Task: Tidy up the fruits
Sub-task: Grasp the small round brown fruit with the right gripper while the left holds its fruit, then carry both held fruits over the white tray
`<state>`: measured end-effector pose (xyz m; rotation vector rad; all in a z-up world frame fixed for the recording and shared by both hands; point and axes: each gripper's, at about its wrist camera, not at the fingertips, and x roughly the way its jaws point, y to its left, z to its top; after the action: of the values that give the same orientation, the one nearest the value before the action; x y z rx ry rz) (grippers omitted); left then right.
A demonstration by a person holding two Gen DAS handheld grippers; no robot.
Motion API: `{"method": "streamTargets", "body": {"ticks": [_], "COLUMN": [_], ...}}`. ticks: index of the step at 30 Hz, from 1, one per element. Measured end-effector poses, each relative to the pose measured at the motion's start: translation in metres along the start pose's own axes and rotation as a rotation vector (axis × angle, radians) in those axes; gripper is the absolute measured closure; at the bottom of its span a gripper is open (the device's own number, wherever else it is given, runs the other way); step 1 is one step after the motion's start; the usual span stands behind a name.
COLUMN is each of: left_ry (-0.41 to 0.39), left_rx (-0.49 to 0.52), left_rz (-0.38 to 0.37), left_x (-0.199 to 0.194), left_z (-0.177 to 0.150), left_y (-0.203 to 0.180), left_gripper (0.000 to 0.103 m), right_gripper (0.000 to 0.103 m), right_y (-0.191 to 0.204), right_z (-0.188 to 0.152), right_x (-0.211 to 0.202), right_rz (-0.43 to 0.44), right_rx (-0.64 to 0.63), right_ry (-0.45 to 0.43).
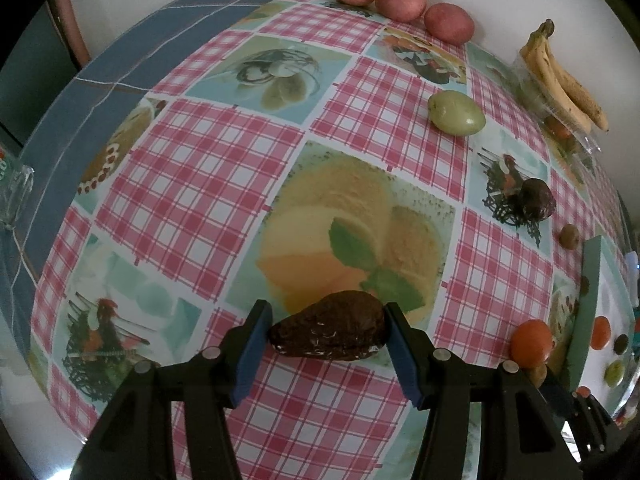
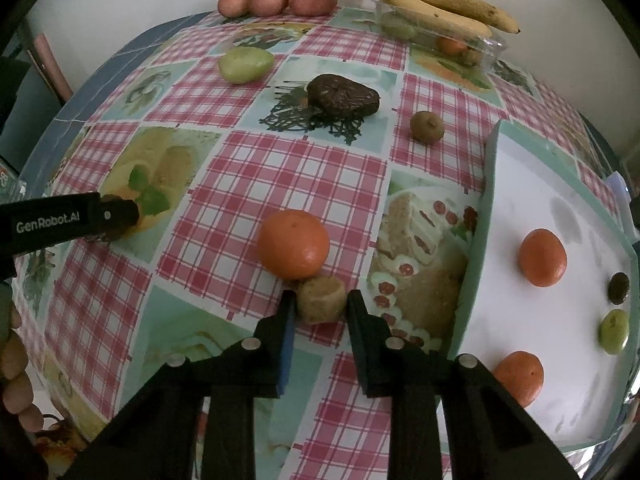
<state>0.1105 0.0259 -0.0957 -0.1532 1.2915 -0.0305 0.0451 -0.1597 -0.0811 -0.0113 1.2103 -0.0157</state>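
— On the white tray point(image 2: 516, 184) at the right, how much is seen sorted?

— Four pieces are counted there: two oranges point(image 2: 543, 257), a small dark fruit point(image 2: 619, 288) and a small green one point(image 2: 613, 331). That part is judged done.

— And what is left on the cloth point(image 1: 192, 184)?

— Most of it. Three red fruits point(image 1: 402, 1) are lined at the far edge, bananas point(image 2: 444, 4) lie over a clear box, and a green fruit point(image 1: 457, 113), a dark wrinkled fruit point(image 2: 343, 95), a kiwi point(image 2: 427, 127) and a loose orange point(image 2: 293, 242) are spread about.

— How are the grippers set?

— The left gripper point(image 1: 327, 334) is closed on an avocado point(image 1: 329, 332), which rests low over the cloth. The right gripper point(image 2: 321, 300) is set around a tan fruit point(image 2: 321, 298), just beside the loose orange; both jaws appear to touch it, but a firm grip cannot be confirmed.

— So, how far along?

— Under half is judged done.
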Motion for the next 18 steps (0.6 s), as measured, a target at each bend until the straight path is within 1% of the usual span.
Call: {"method": "streamTargets", "body": {"ticks": [5, 6, 8, 10, 13, 18], "left_ry": [0.002, 0.004, 0.011, 0.011, -0.016, -0.098], "left_rx": [-0.005, -0.012, -0.042, -0.05, -0.057, -0.067], "left_rz": [-0.006, -0.015, -0.065, -0.082, -0.078, -0.108], "left_x": [-0.001, -0.002, -0.003, -0.005, -0.012, -0.036], "left_z": [0.0, 0.0, 0.001, 0.001, 0.002, 0.007], "left_y": [0.0, 0.001, 0.004, 0.004, 0.006, 0.008], "left_gripper": [0.044, 0.044, 0.044, 0.044, 0.044, 0.044], "right_gripper": [0.077, 0.077, 0.077, 0.077, 0.077, 0.077], "right_y": [-0.001, -0.002, -0.005, -0.009, -0.015, -0.027], "right_z": [-0.001, -0.001, -0.001, -0.001, 0.0, 0.002], "right_x": [0.0, 0.0, -0.001, -0.004, -0.012, -0.033], "right_rz": [0.002, 0.004, 0.006, 0.014, 0.023, 0.044], "right_rx": [0.0, 0.004, 0.02, 0.039, 0.067, 0.13], "right_ry": [0.001, 0.002, 0.003, -0.003, -0.028, -0.096]}}
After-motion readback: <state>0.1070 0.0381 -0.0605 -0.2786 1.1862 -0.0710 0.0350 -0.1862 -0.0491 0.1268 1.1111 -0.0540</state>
